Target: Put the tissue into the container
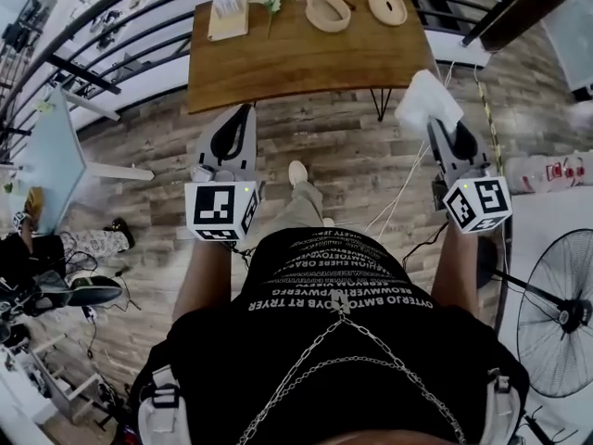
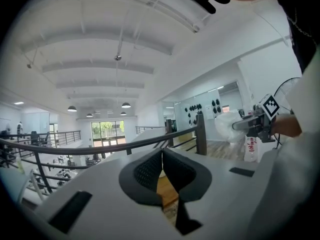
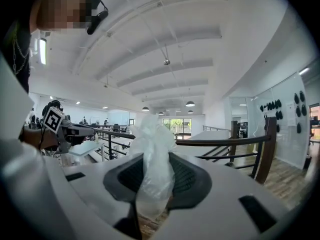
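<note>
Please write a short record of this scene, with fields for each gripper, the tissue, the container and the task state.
left gripper: jaws together, nothing between them
right gripper: jaws closed on the tissue
tissue: white, crumpled, held above the floor, short of the table
container: oval, open, on the wooden table
task state: tissue not yet in the container

Right gripper (image 1: pixel 441 133) grips tissue (image 1: pixel 427 103) (left gripper (image 1: pixel 244 112) closed, empty).

The right tongs (image 3: pixel 156 176) are clamped on a white tissue (image 3: pixel 152 151), which sticks up crumpled between the dark pads (image 3: pixel 186 176). At far left are the left tongs (image 3: pixel 87 130) with their marker cube; a dark railing (image 3: pixel 220 141) runs behind
</note>
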The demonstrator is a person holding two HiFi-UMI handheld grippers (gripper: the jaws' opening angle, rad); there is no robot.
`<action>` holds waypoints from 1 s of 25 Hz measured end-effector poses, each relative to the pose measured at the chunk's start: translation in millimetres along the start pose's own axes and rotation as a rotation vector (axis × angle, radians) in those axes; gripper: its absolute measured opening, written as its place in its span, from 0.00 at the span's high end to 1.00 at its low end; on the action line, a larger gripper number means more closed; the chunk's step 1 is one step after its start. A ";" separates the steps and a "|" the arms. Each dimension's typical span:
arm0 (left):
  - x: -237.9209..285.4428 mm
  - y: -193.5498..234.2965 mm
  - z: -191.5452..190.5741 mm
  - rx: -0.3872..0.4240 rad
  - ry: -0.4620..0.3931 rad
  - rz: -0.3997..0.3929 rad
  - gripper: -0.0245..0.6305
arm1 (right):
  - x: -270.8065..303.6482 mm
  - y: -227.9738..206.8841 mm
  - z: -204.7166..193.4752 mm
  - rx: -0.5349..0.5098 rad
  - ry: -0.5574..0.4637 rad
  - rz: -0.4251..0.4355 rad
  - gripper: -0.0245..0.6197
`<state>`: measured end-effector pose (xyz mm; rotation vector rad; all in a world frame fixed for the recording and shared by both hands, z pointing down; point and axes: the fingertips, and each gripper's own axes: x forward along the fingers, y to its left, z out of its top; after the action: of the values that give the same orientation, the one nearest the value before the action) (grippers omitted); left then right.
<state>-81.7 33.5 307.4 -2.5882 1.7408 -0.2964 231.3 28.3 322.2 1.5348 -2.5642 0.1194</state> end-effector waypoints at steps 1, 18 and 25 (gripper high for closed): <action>7.0 3.3 0.5 0.002 -0.007 0.011 0.92 | 5.4 -2.9 0.9 -0.006 0.004 0.000 0.77; 146.1 64.4 15.5 0.040 -0.007 -0.021 0.92 | 147.2 -48.7 30.7 -0.137 0.016 -0.051 0.77; 187.7 105.7 21.2 0.038 -0.015 -0.026 0.92 | 206.1 -44.9 45.7 -0.252 0.024 -0.087 0.77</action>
<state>-106.8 -181.5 303.2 -2.5820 1.6813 -0.3063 171.0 -178.6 311.7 1.5347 -2.3807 -0.1876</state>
